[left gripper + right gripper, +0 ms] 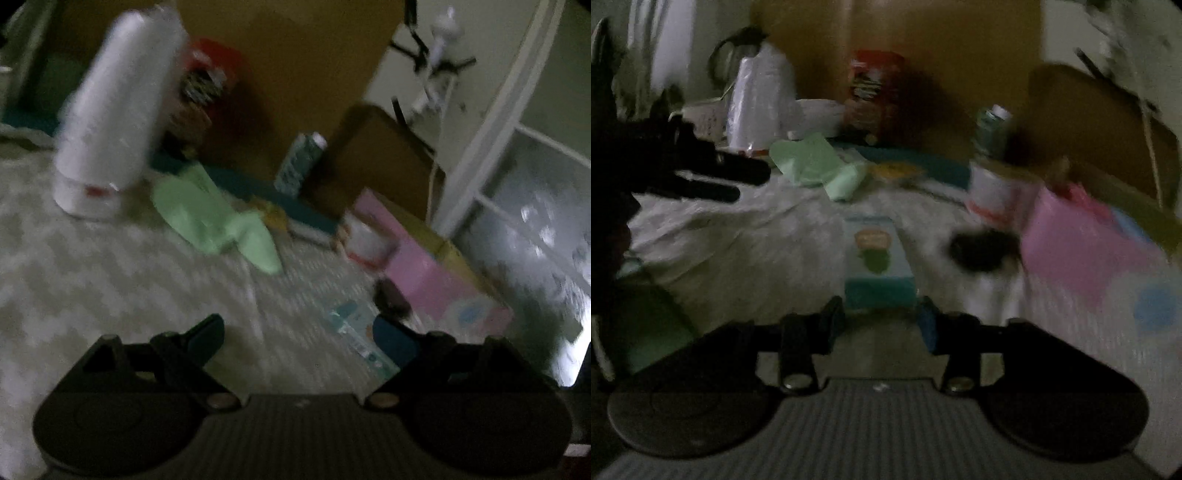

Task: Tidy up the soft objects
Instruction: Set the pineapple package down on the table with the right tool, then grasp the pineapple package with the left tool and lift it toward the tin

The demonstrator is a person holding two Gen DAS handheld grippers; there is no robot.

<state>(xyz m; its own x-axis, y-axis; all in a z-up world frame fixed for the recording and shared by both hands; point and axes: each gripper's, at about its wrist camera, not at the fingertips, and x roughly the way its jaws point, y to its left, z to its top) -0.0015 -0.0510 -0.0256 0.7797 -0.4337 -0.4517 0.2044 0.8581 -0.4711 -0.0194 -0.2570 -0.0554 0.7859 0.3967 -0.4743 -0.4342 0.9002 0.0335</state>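
Right wrist view: right hand-held gripper (882,319) spread before a small box (877,266); left hand-held gripper (299,338) spread, empty.

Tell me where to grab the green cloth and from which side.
Pinch the green cloth at the loose end that trails toward the camera, coming from the near open side. That flap lies clear on the bedspread; the far end crowds the white bottle.
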